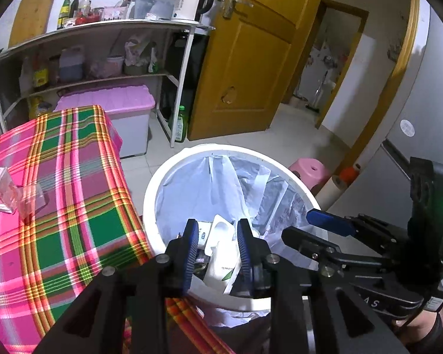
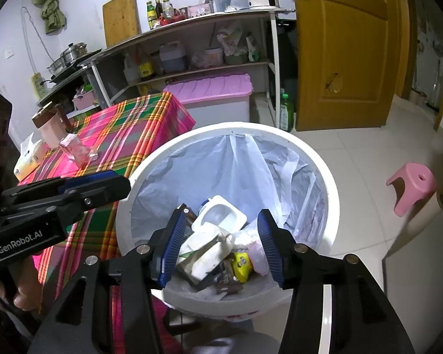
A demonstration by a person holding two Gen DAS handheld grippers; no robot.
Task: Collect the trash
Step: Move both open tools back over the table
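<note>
**Trash Is In the Bin, Both Grabbers Are Empty**

Now both grabbers hang over the white bin (image 2: 333,203), tipped down so they look right into it. The left gripper (image 1: 218,236) has its blue fingers partly open, and nothing is pinched between them. The right gripper (image 2: 221,233) is open wider, and it holds nothing too. The things seen between the fingers lie lower down, inside the bin.

The trash (image 2: 215,244) sits in a pile at the bottom: white cartons, a yellow wrapper and some dark bits. A thin plastic bag (image 2: 245,162) lines the bin, probably so the mess can be lifted out all at once.

The bin stands on the floor just beside the table with the bright checked cloth (image 1: 68,177). That spot makes sense, because trash from the table has only a short way to go. A little pink box (image 2: 73,146) and a tissue pack (image 2: 28,155) are on the cloth. I cannot tell if they are trash.
</note>
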